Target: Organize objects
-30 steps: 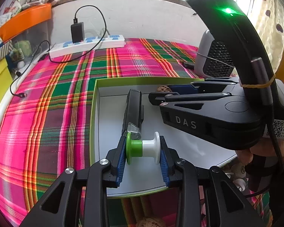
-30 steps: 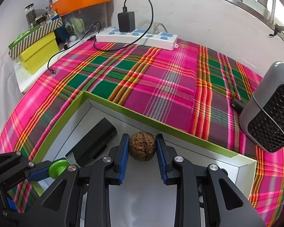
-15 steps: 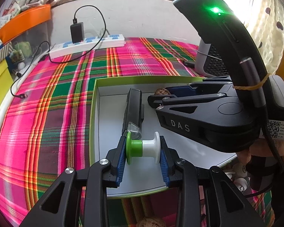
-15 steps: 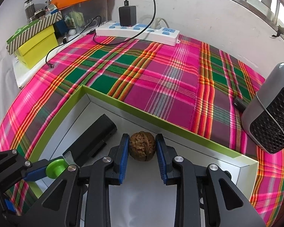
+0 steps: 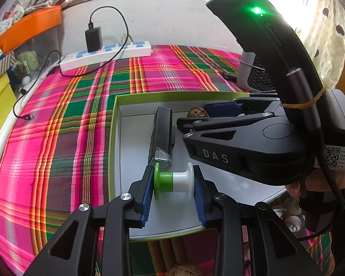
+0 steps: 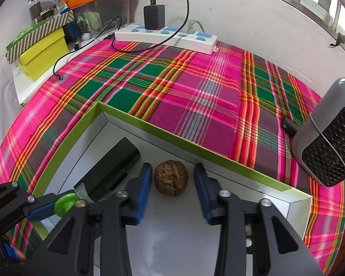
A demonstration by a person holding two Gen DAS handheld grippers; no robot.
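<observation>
A shallow box with a green rim and white floor lies on the plaid cloth. My left gripper is shut on a green-and-white spool, held just over the box floor near its front. A black stick-shaped device lies lengthwise in the box behind the spool. My right gripper points down into the far part of the box. Its jaws are opening, and a brown walnut rests on the floor between them with a gap on each side. The spool's green end shows at lower left.
A white power strip with a black charger and cable lies along the back wall. A grey heater stands at the right. Yellow and striped boxes are stacked at the left. Another walnut lies on the cloth before the box.
The right gripper's pads, earlier pressed on the walnut, have spread apart and the walnut now lies free. The left gripper and spool have not moved.
</observation>
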